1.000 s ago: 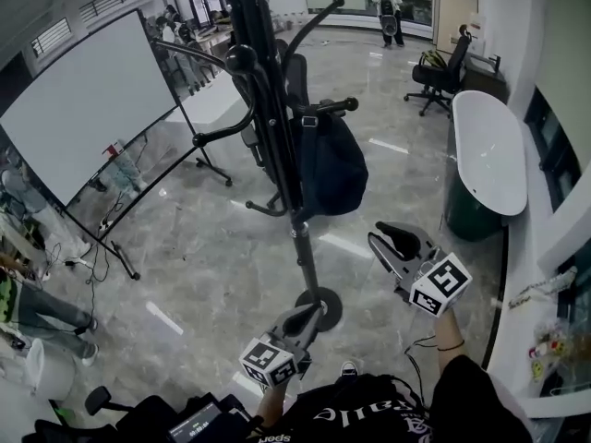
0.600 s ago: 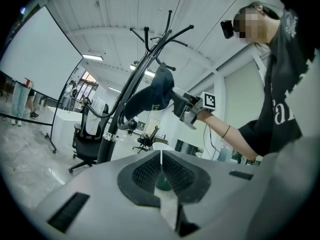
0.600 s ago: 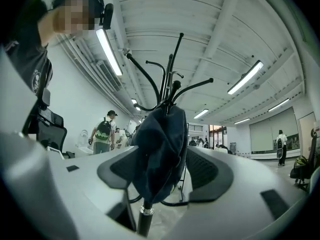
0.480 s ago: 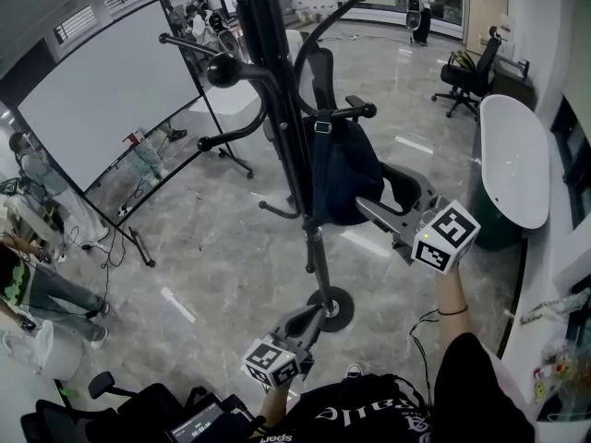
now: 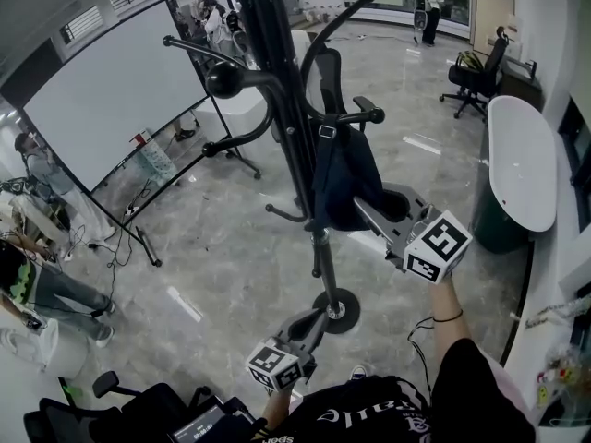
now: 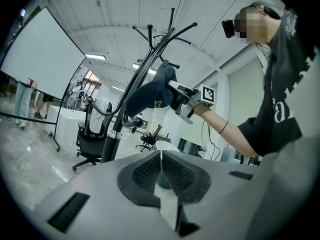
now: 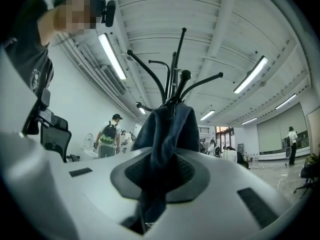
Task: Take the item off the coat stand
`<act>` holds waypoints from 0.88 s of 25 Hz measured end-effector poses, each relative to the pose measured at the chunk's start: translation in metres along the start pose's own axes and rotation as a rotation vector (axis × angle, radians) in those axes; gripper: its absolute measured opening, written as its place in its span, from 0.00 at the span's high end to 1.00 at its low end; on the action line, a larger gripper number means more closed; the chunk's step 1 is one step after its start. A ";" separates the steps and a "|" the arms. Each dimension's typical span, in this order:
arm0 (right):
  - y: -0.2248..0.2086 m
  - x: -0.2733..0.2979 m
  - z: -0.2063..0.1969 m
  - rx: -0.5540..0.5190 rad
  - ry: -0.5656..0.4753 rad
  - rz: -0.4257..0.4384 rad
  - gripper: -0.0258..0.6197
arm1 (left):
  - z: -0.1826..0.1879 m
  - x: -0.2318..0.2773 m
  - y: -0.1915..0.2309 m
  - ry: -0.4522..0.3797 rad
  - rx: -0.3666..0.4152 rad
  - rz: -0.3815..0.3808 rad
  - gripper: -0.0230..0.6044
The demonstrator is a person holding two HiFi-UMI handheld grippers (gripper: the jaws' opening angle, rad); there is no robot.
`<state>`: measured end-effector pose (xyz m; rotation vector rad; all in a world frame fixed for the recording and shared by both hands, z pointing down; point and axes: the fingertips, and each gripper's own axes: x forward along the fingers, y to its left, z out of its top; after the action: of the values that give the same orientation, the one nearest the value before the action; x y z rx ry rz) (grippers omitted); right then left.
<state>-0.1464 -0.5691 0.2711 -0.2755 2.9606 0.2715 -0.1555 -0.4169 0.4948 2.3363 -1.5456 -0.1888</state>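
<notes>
Your right gripper is up at the dark blue bag, and its fingers are closing with the bag's fabric between them. In the right gripper view a fold of that cloth runs down through the narrow gap and both pads press on it, so you have a pinch on the lower right side of the bag (not on its strap).

The bag hangs on the black coat stand. Its strap loops over a short hook arm with a rounded knob at the end, on the side of the pole that faces you, and the body of the bag droops below that arm and lies against the pole. Your right forearm reaches forward and up to it from the lower right of the head view.

Your left gripper sits low and close to your body, just beside the round base of the stand and apart from the bag. Its fingers are brought together with only a thin slit showing, and they hold nothing.

Behind the stand is a black office chair. A large white board on a wheeled frame stands to the left, and a white oval worktop lies to the right on the grey marbled floor.
</notes>
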 end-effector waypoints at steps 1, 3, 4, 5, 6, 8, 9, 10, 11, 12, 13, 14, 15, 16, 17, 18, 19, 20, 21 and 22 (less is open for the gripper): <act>0.003 -0.001 0.002 -0.013 -0.001 -0.002 0.87 | -0.001 -0.001 0.000 0.003 -0.005 -0.002 0.96; 0.006 -0.006 0.010 -0.032 -0.008 -0.016 0.90 | -0.002 -0.003 0.000 -0.002 -0.008 -0.004 0.96; 0.007 -0.010 0.014 -0.042 -0.009 -0.029 0.90 | -0.002 -0.003 0.001 -0.008 -0.004 -0.001 0.96; 0.006 -0.013 0.019 -0.051 -0.009 -0.046 0.90 | -0.004 -0.005 0.003 -0.014 0.001 0.002 0.96; 0.005 -0.016 0.024 -0.056 -0.010 -0.068 0.91 | -0.005 -0.007 0.005 -0.018 0.005 0.004 0.96; 0.001 -0.022 0.036 -0.042 -0.027 -0.117 0.91 | -0.006 -0.013 0.005 -0.009 -0.001 -0.007 0.96; -0.001 -0.025 0.043 -0.028 -0.045 -0.140 0.91 | -0.007 -0.017 0.003 -0.002 -0.008 -0.016 0.96; -0.004 -0.031 0.050 -0.012 -0.068 -0.161 0.91 | -0.008 -0.019 0.001 0.002 -0.017 -0.023 0.96; -0.008 -0.039 0.058 0.000 -0.093 -0.182 0.91 | -0.009 -0.021 -0.002 0.007 -0.025 -0.030 0.96; -0.012 -0.048 0.066 0.007 -0.115 -0.204 0.91 | -0.011 -0.022 -0.005 0.013 -0.030 -0.034 0.96; -0.015 -0.056 0.074 0.006 -0.132 -0.225 0.91 | -0.013 -0.024 -0.007 0.020 -0.031 -0.035 0.96; -0.017 -0.063 0.081 0.000 -0.144 -0.247 0.91 | -0.014 -0.027 -0.008 0.024 -0.030 -0.036 0.96; -0.018 -0.070 0.087 -0.010 -0.150 -0.268 0.91 | -0.014 -0.030 -0.008 0.025 -0.030 -0.037 0.96; -0.017 -0.076 0.091 -0.020 -0.150 -0.289 0.91 | -0.012 -0.034 -0.007 0.023 -0.029 -0.038 0.96; -0.016 -0.082 0.093 -0.030 -0.146 -0.310 0.91 | -0.011 -0.038 -0.006 0.018 -0.028 -0.039 0.96; -0.014 -0.089 0.094 -0.038 -0.137 -0.331 0.91 | -0.009 -0.041 -0.005 0.007 -0.024 -0.037 0.96; -0.011 -0.096 0.092 -0.043 -0.127 -0.351 0.91 | -0.008 -0.045 -0.003 -0.004 -0.018 -0.036 0.96; -0.008 -0.103 0.089 -0.045 -0.115 -0.370 0.91 | -0.007 -0.048 -0.004 -0.008 -0.014 -0.038 0.96; -0.003 -0.110 0.085 -0.042 -0.103 -0.387 0.91 | -0.007 -0.052 -0.005 -0.004 -0.013 -0.045 0.96; 0.002 -0.115 0.080 -0.035 -0.090 -0.402 0.91 | -0.007 -0.057 -0.007 0.001 -0.013 -0.051 0.96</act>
<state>-0.0241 -0.5319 0.2134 -0.8237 2.7330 0.2733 -0.1703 -0.3611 0.4953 2.3671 -1.4802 -0.2091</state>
